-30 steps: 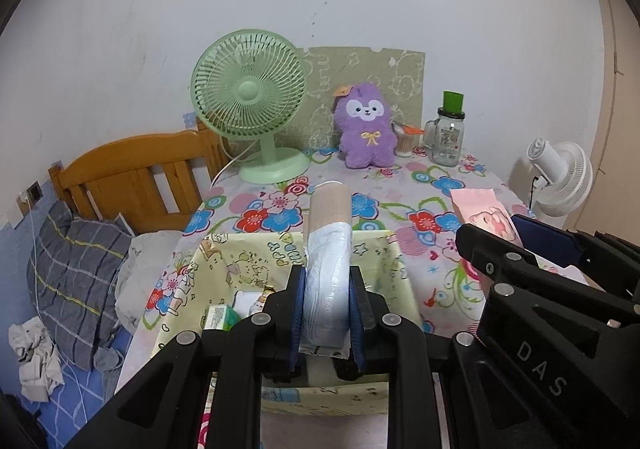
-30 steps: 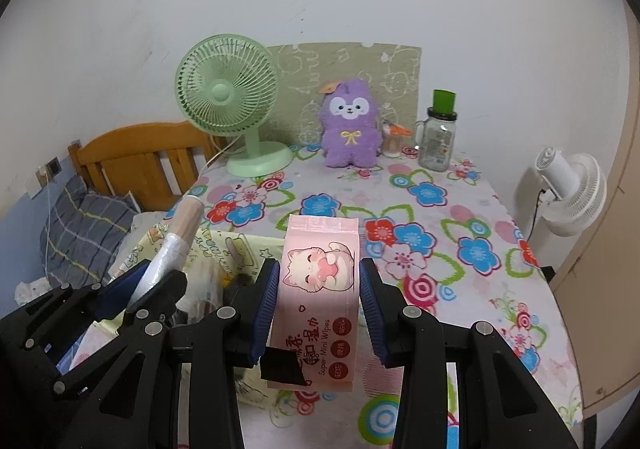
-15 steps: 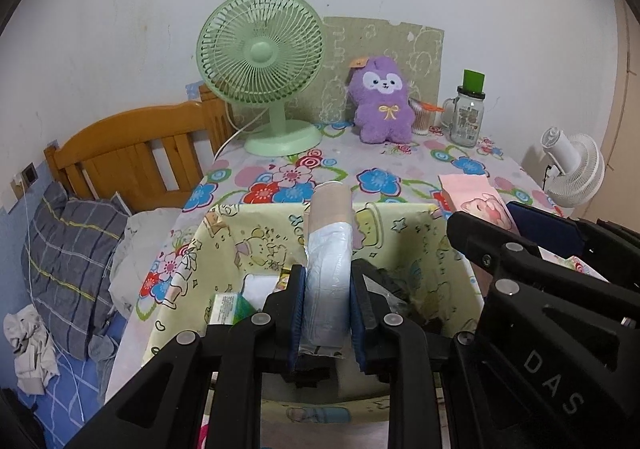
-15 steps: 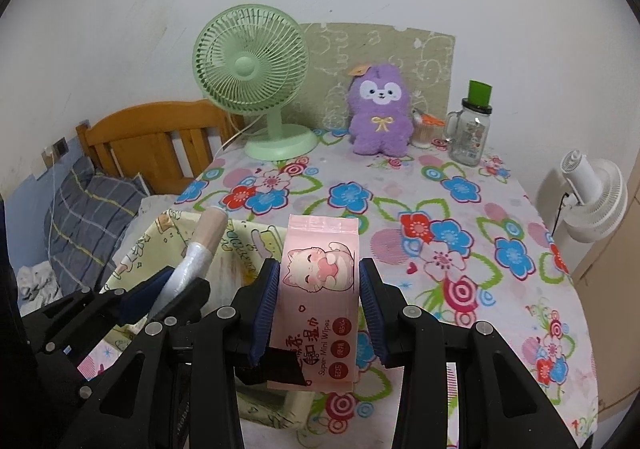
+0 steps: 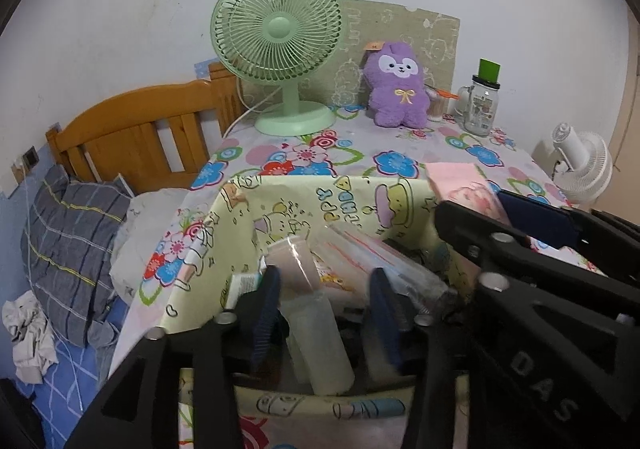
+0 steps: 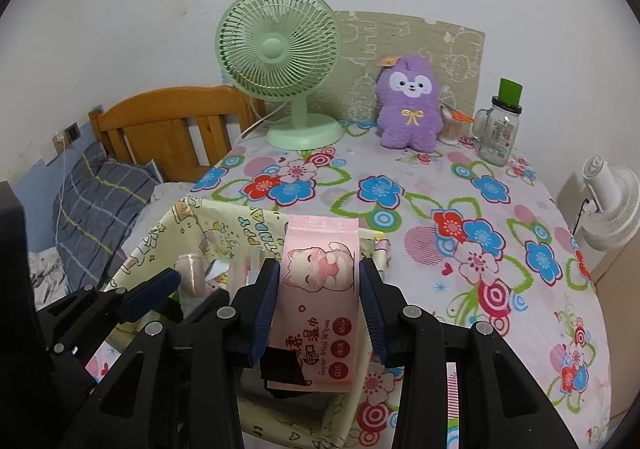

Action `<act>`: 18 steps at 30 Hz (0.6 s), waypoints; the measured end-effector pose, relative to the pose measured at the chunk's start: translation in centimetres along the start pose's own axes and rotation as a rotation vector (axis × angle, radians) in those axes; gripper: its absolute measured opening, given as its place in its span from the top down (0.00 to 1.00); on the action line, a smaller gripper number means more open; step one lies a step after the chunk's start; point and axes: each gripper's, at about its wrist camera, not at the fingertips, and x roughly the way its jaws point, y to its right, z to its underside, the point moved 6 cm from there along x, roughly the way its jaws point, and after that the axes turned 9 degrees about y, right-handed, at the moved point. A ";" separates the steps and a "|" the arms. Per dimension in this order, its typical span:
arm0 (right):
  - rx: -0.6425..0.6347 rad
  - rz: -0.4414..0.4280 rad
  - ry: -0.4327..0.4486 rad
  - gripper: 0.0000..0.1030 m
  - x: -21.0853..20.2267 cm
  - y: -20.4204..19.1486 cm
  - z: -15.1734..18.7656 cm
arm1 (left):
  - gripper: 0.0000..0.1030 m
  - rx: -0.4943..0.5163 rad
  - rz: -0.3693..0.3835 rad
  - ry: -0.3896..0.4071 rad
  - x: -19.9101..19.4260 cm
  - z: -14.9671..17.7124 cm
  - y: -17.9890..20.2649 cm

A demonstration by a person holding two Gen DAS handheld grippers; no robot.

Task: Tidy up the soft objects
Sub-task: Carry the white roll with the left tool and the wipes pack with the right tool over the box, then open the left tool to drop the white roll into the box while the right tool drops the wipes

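The left tongs (image 5: 324,309) are held over a yellow cartoon-print fabric box (image 5: 304,201), and their jaws are opening. A roll wrapped in clear plastic (image 5: 308,305) lies between the blue pads (image 5: 264,313) without being pressed by them; its brown end points away from the tongs and its pale body leans down into the box. Just beyond and to the right of these tongs, a clear sleeve of packets (image 5: 384,261) is seen lying slanted inside the box.

To the right, the right tongs (image 6: 318,309) are clenched on a pink pack of wet wipes (image 6: 320,289), which is gripped at both sides by the pads and held upright over the right part of the box, its cat picture facing the camera. Its lower end is partly covered by a black part of the tongs.

Well beyond both tongs, on the flowered tablecloth (image 6: 460,209), a green fan (image 6: 280,61), a purple plush toy (image 6: 408,109) and a glass jar with a green lid (image 6: 498,129) are lined up near the wall. To the left of the tongs a wooden headboard (image 5: 136,133) and a checked pillow (image 5: 68,249) are seen.
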 end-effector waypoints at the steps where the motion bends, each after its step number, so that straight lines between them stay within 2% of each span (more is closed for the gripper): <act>1: -0.001 -0.003 -0.001 0.58 0.1 -0.1 0.0 | 0.43 0.005 -0.005 0.005 -0.1 0.0 0.0; 10: -0.002 -0.029 -0.020 0.58 1.0 -0.8 0.3 | 0.34 0.024 -0.022 -0.001 0.2 0.2 -0.4; 14: -0.019 -0.051 -0.033 0.58 1.6 -1.3 0.5 | 0.26 0.015 -0.021 0.012 -0.1 0.0 -0.6; 18: -0.022 -0.060 -0.039 0.58 2.3 -1.5 0.6 | 0.24 0.027 -0.025 0.015 0.1 -0.1 -0.5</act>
